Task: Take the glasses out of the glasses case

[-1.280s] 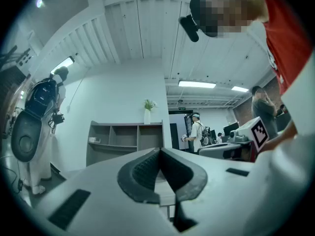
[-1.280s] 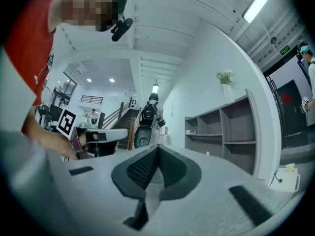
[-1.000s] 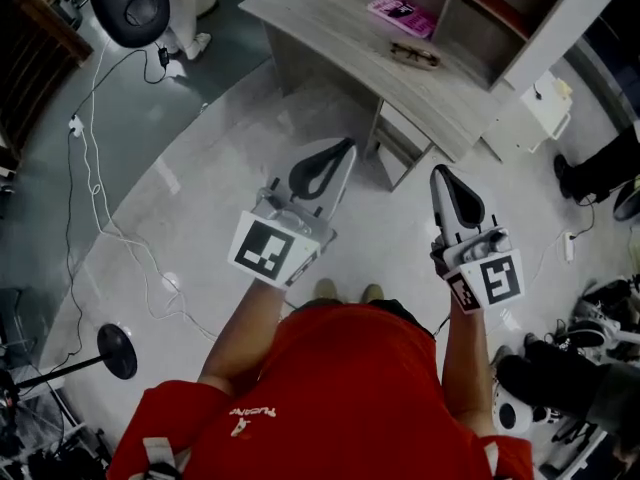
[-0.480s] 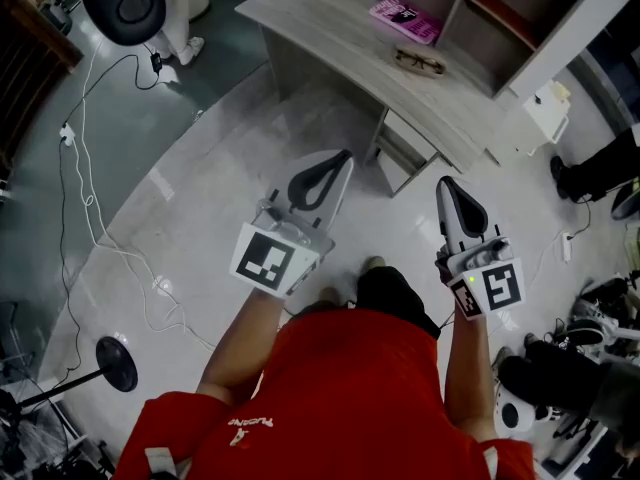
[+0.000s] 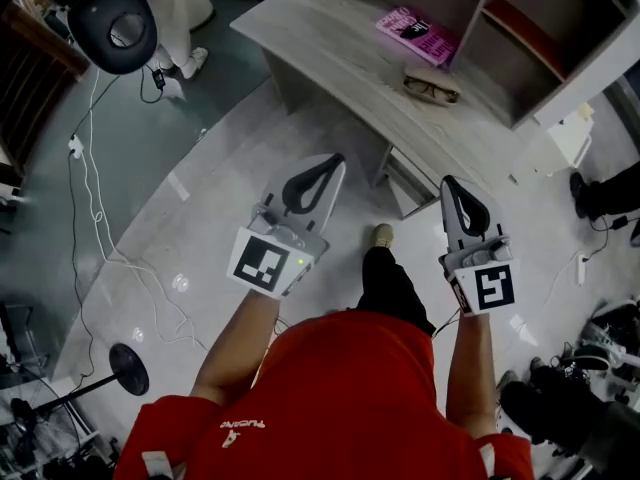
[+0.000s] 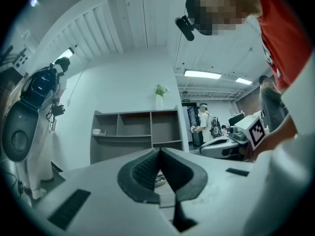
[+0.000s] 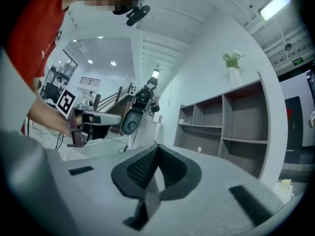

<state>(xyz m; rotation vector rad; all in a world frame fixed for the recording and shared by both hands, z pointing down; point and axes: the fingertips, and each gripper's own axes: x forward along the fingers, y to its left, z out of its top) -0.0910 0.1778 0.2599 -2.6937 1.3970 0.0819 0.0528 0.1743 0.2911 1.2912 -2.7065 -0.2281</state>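
Both the left gripper [image 5: 335,163] and the right gripper [image 5: 450,183] are pinched shut on nothing, and the dark-framed glasses [image 5: 432,86] lie on the grey wooden desk [image 5: 330,38] well ahead, lengthwise along its edge, nearer the right one.

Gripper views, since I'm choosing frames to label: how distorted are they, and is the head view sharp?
Left gripper view: strong fisheye, dark corners, bluish cast, shelf legible. Right gripper view: same bending, ceiling light glaring. Head view: fairly sharp, glasses on the desk discernible.
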